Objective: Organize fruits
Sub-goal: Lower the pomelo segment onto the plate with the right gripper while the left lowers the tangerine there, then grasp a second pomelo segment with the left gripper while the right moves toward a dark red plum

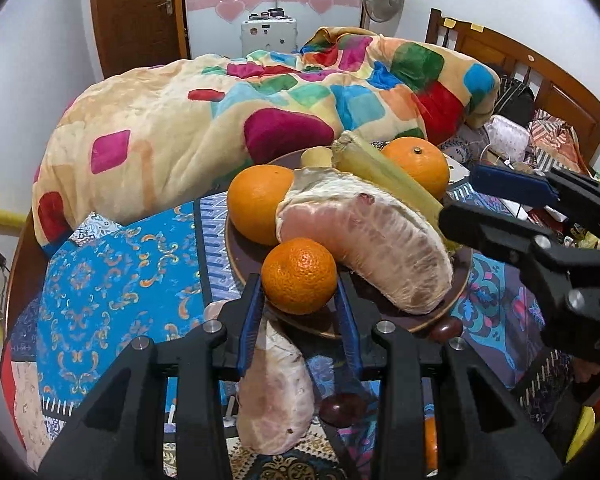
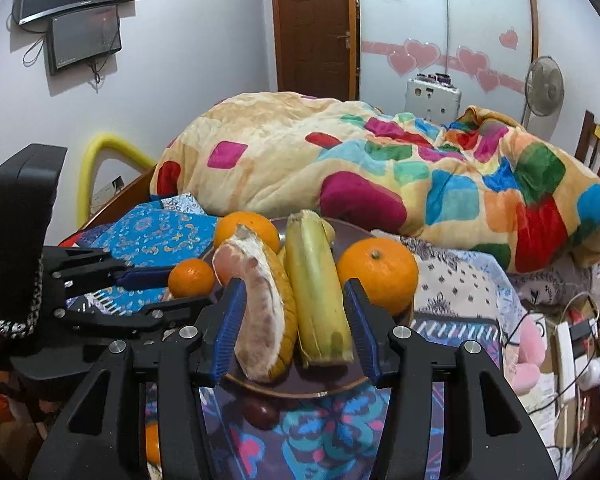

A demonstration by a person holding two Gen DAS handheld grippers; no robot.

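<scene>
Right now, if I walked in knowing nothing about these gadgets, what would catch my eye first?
Probably the brown plate piled with fruit on the patterned bedcover: a big peeled pomelo wedge, oranges and a pale green stalk. Next, the left gripper, its blue-padded jaws either side of a small orange at the plate's near rim. Behind everything lies a blanket with bright colour patches.
</scene>
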